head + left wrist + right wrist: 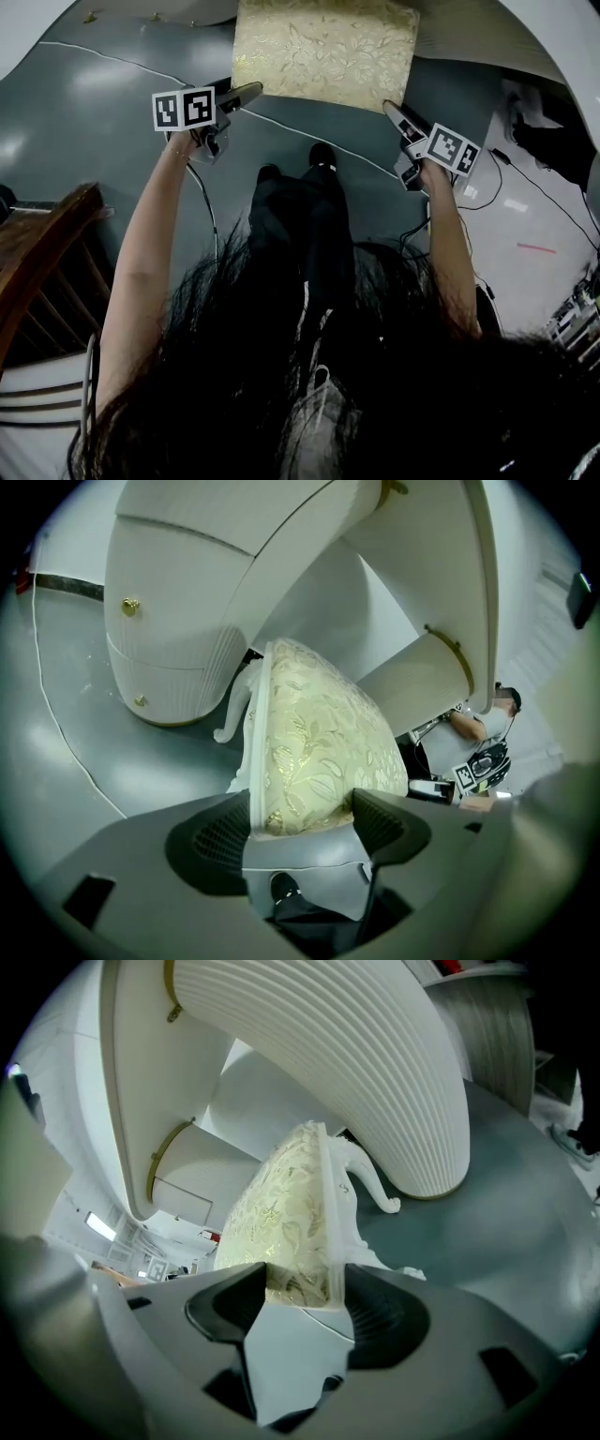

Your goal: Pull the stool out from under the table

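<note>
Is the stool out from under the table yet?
Not yet. Done: left gripper and right gripper both clamp the stool by its near edge. In hand: that grip, ready to pull. Left: its far end sits under the table, so the pulling itself.

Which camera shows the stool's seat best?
The head view: the stool shows its patterned seat almost whole, facing the camera and cut off only at the picture's top. The left and right gripper views each see the seat edge-on from one corner, with a white leg beyond.

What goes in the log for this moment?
left fingers: on stool corner | right fingers: on other corner | stool: far end under table
</note>
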{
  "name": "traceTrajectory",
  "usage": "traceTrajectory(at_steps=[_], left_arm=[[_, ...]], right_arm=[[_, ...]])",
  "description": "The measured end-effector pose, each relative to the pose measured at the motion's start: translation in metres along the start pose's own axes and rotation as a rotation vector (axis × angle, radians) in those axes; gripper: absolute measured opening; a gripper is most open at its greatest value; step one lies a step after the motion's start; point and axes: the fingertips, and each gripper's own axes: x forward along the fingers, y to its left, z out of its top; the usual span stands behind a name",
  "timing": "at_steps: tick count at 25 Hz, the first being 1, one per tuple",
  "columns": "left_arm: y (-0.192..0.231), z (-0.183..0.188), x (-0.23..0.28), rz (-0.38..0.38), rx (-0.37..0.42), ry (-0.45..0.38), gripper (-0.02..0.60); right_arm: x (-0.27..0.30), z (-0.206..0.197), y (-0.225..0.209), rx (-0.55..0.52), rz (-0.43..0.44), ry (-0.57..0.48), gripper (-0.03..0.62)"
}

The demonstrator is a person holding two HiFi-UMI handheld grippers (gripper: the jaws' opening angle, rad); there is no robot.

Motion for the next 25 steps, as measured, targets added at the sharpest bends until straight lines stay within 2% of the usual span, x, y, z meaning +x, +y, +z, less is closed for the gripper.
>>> traceTrajectory(at_steps=[3,18,25], left_arm=[[0.000,-0.002,-0.001,0.011,-0.013,-0.014,0.353],[0.004,-0.010,0.005,0.032,-0.128,0.141,0.353],[0.010,-0.011,0.006,0.035,-0.130,0.212,0.353]], right_arm=[[0.000,0.004,0.000,-0.012,-0.003,0.009,0.272],[0.002,0.004,-0.004,0.070,-0.070,0.167,0.272],[-0.002,-0.012,-0.004,0.146,-0.099,0.203,0.272]])
